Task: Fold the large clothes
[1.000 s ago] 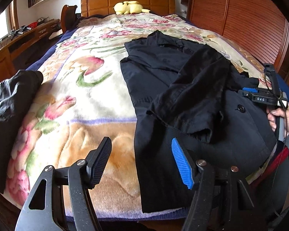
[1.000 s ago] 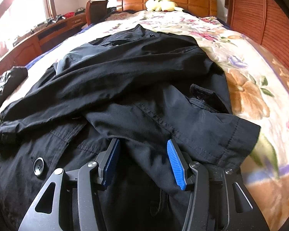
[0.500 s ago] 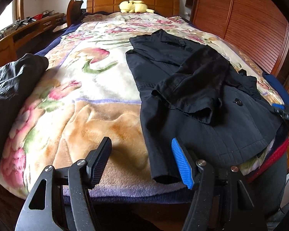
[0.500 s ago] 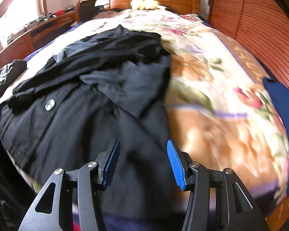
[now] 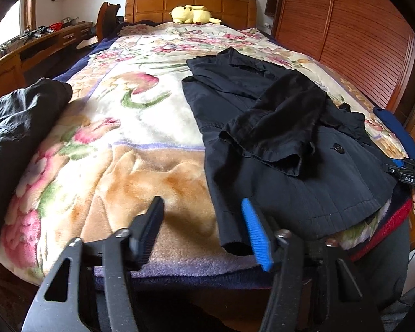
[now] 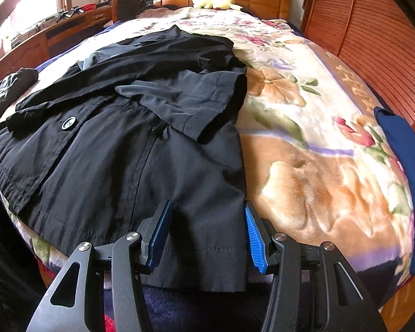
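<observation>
Across the foot end of the bed (image 5: 102, 182), a black coat (image 6: 141, 149) lies spread on the flowered blanket, collar toward the headboard (image 5: 191, 2) and hem hanging just over the bed's near edge. Both sleeves are folded in over the body of the coat. The left gripper (image 5: 203, 231) hovers near the hem corner on the side farther from the wardrobe (image 5: 354, 36), its jaws apart and holding nothing. The right gripper (image 6: 206, 238) sits over the hem corner on the wardrobe side, jaws apart with the cloth lying between and beneath them; whether the pads touch the fabric is hard to judge from this angle.

The coat looks like a thin woven cloth, soft and limp, light for its size, and likely a bit slick, so it should sag and slide when lifted. The stitched hem corners seem the best places to pinch, since the doubled seam gives the pads something firm. Lifting both corners evenly should keep the sleeves from slipping out.

One button (image 6: 68, 123) shows on the front; others may be covered by the sleeves. Another dark garment (image 5: 16, 127) beside the coat, farther from the wardrobe, is cut off by the frame, and the underside of the coat is hidden.
</observation>
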